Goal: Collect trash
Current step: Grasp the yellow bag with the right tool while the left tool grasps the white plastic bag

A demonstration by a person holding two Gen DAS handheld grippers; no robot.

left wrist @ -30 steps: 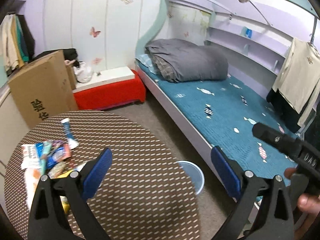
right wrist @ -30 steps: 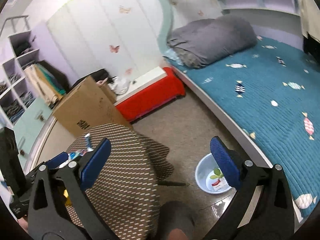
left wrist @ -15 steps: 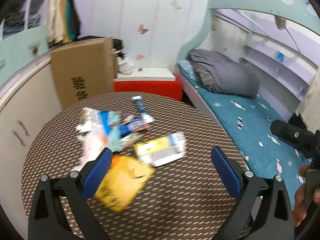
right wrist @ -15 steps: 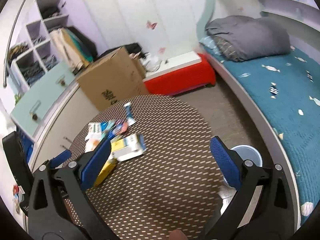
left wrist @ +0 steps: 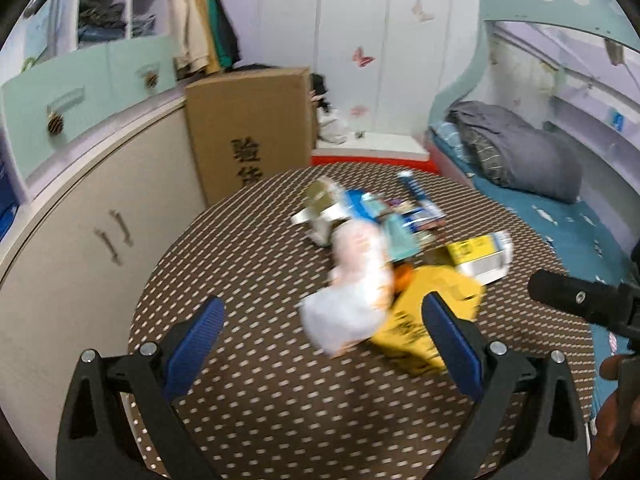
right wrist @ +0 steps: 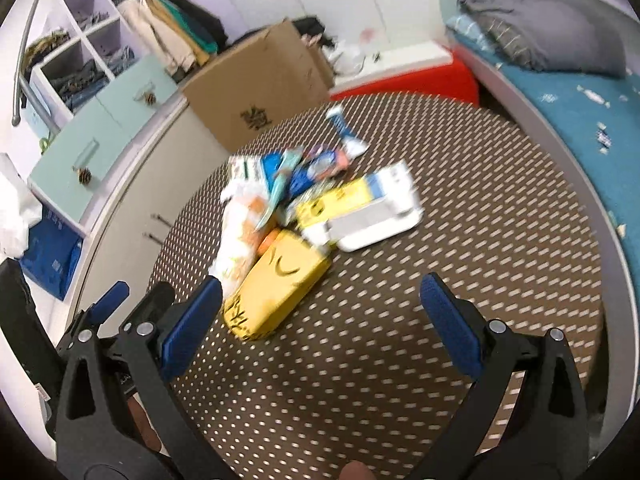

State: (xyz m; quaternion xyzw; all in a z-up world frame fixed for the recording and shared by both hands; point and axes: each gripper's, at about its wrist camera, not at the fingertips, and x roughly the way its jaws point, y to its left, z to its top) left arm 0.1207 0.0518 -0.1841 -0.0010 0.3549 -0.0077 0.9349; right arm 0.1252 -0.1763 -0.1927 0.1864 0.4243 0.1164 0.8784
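Observation:
A pile of trash lies on a round brown dotted table [left wrist: 260,400] [right wrist: 460,208]. It holds a yellow packet [left wrist: 428,320] [right wrist: 276,280], a white plastic bag [left wrist: 356,292] [right wrist: 236,236], a yellow-and-white box [left wrist: 480,256] [right wrist: 368,208], blue wrappers [left wrist: 400,216] [right wrist: 308,168] and a blue tube [left wrist: 416,188] [right wrist: 344,128]. My left gripper [left wrist: 324,348] is open and empty just short of the white bag and yellow packet. My right gripper [right wrist: 320,320] is open and empty, its left finger beside the yellow packet. The left gripper [right wrist: 116,304] shows at the lower left of the right wrist view.
A cardboard box [left wrist: 252,128] [right wrist: 256,80] stands behind the table by a beige cabinet [left wrist: 80,216]. A red bench [right wrist: 420,76] and a bed with a teal cover [left wrist: 560,216] [right wrist: 580,112] and grey duvet [left wrist: 520,152] lie to the right.
Both grippers swung left from the bed and floor bin towards the table, and the trash pile has come close in front of them. Both stay open.

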